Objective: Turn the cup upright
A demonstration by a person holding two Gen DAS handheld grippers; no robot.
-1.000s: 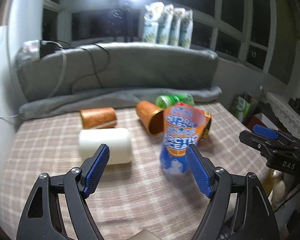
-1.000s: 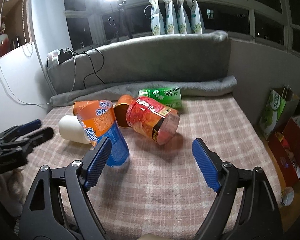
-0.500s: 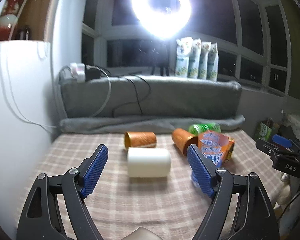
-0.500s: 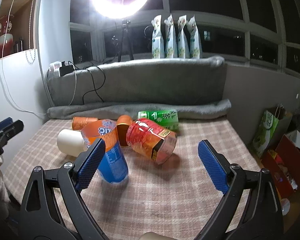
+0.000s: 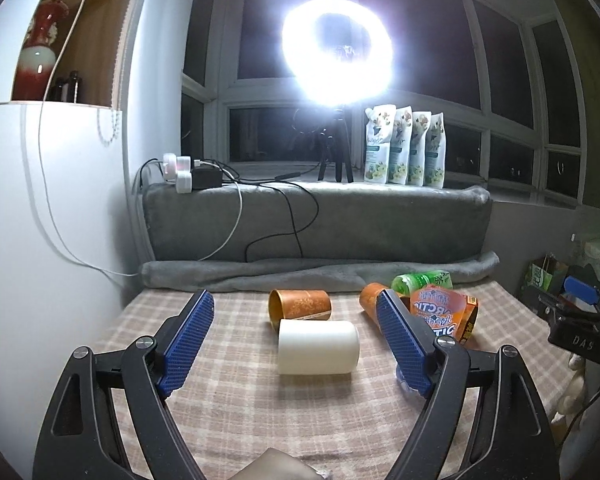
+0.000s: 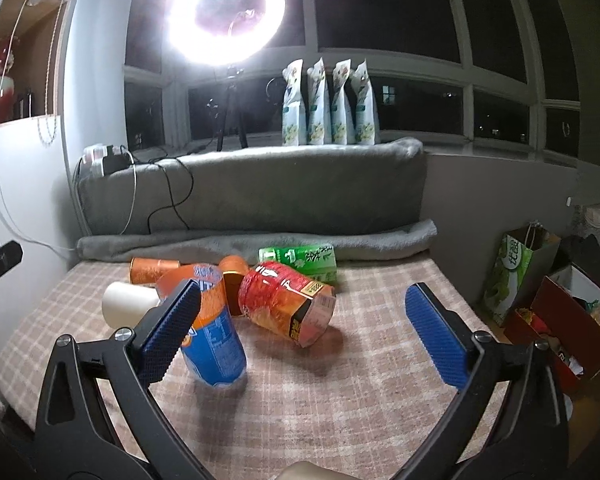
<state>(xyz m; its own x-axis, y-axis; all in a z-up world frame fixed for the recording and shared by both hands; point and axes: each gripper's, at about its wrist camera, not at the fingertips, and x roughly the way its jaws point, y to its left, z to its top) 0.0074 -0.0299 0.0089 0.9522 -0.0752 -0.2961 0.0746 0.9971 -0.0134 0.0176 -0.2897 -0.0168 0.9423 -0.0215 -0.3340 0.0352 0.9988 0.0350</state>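
Observation:
A blue and orange cup (image 6: pixel 214 330) stands upright but leaning on the checked cloth; in the left wrist view it (image 5: pixel 436 316) is partly hidden behind my right finger. A white cup (image 5: pixel 318 347) (image 6: pixel 128 306), two orange cups (image 5: pixel 300 305) (image 5: pixel 374 306) and a red cup (image 6: pixel 286 304) lie on their sides. My left gripper (image 5: pixel 296 344) is open and empty, held back from the white cup. My right gripper (image 6: pixel 306 332) is open and empty, held back from the red cup.
A green carton (image 6: pixel 300 260) lies by the grey blanket roll (image 6: pixel 260 242) at the back. The table (image 6: pixel 340 392) has its right edge beside bags and boxes (image 6: pixel 540 304) on the floor. A white wall (image 5: pixel 40 240) is at the left.
Both grippers have pulled back and tilted up from the cups. The blue and orange cup stays standing where it was, free of both grippers.

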